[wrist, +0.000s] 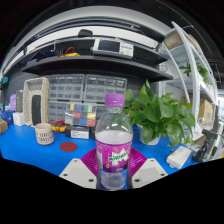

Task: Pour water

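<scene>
A clear plastic bottle (113, 145) with a purple cap and a purple-and-green label stands upright between my fingers. My gripper (113, 168) is shut on it: both pink pads (90, 162) press against its sides at label height. The bottle holds clear liquid in its lower part. It is held above a blue table (30, 152). A small perforated cup (44, 133) stands on the table to the left, beyond the fingers.
A green leafy plant (160, 112) stands to the right behind the bottle. A small red disc (68, 146) lies on the table near the cup. Shelves with drawer boxes (75, 95) and equipment line the back. A white object (180, 155) lies at the right.
</scene>
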A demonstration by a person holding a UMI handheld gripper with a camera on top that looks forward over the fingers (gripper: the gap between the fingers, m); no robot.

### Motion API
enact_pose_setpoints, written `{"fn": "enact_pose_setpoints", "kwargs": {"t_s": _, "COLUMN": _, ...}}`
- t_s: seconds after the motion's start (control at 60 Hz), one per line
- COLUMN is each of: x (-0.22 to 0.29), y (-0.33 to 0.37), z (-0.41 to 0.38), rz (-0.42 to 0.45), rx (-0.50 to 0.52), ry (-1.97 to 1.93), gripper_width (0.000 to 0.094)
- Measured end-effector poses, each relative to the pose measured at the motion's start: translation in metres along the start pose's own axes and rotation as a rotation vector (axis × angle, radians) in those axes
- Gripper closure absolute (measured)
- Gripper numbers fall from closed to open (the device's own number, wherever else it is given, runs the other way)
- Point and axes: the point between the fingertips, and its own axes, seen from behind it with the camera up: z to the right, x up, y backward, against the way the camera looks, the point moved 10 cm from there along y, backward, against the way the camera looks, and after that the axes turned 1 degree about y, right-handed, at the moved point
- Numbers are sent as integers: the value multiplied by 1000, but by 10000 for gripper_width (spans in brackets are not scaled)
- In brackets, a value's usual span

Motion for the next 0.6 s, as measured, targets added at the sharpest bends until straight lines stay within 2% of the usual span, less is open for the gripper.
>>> {"fn": "enact_pose_setpoints", "kwargs": {"t_s": 0.167, "x": 8, "y": -14, "z": -20, "rz": -19, "rx": 5, "ry": 134, "gripper_width": 585}}
{"fn": "enact_pose_setpoints", "kwargs": {"t_s": 0.35, "x": 29, "y": -54, "z": -78, "rz": -25, "rx": 42, "ry": 534, "gripper_width": 585}}
{"fn": "enact_pose_setpoints", "kwargs": {"t_s": 0.6, "x": 60, "y": -112, "z": -143, "rz": 31, "rx": -20, "ry": 1184, "gripper_width": 586}}
